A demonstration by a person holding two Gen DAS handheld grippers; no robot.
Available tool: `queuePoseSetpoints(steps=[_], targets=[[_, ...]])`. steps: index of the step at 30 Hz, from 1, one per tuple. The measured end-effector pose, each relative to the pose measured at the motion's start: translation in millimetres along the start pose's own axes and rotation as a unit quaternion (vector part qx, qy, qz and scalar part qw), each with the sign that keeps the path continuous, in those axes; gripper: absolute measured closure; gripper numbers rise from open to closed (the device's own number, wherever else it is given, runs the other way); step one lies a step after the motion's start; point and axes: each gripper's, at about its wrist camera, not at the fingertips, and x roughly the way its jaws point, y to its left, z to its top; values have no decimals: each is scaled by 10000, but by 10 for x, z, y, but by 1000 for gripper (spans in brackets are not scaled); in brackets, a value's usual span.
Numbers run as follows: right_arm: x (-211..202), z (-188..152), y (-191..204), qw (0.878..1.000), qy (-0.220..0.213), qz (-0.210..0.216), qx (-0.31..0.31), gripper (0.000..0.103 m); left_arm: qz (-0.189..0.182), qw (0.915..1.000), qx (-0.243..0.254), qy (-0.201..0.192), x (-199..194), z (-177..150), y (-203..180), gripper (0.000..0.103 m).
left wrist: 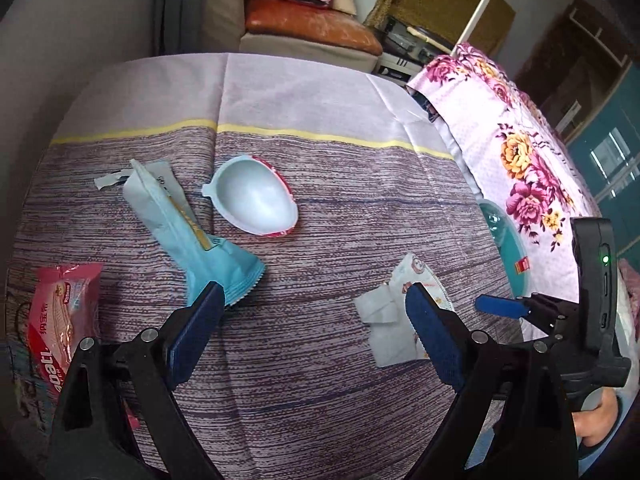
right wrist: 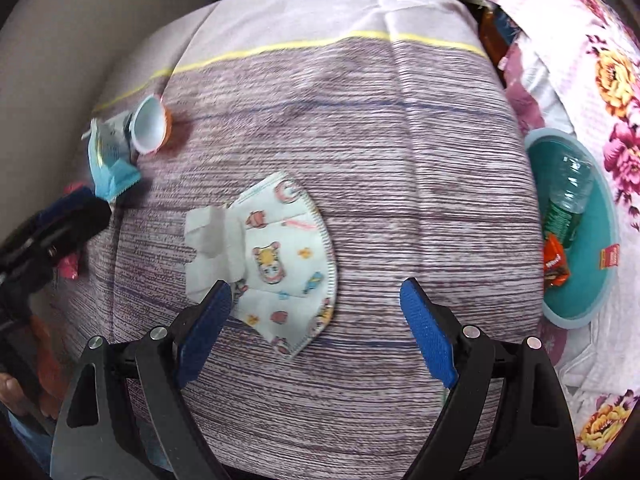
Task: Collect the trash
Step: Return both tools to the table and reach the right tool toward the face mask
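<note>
Blue-padded jaws of the right gripper (right wrist: 316, 320) stand spread wide and empty over a child's printed face mask (right wrist: 288, 256), which lies flat on the striped tablecloth (right wrist: 400, 160), its left fingertip just over the mask's near edge. Light, soft and floppy, the mask would likely crumple in a pinch; its stitched curved edge looks the firmest hold. Beside the table, a teal basin (right wrist: 596, 292) already holds a bottle and wrapper. The left gripper (left wrist: 316, 320) is likewise spread, empty.

Printed mask (right wrist: 288, 256) — flat on cloth
</note>
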Motion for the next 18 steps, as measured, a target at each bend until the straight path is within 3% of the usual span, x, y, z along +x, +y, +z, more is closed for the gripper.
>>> queuePoseSetpoints(steps=[11, 18], targets=[[228, 44, 389, 9989, 139, -268, -360, 21, -57, 9991, -400, -121, -115, 28, 386, 11], [302, 8, 586, 9966, -116, -616, -542, 21, -62, 9972, -714, -196, -150, 67, 643, 11]])
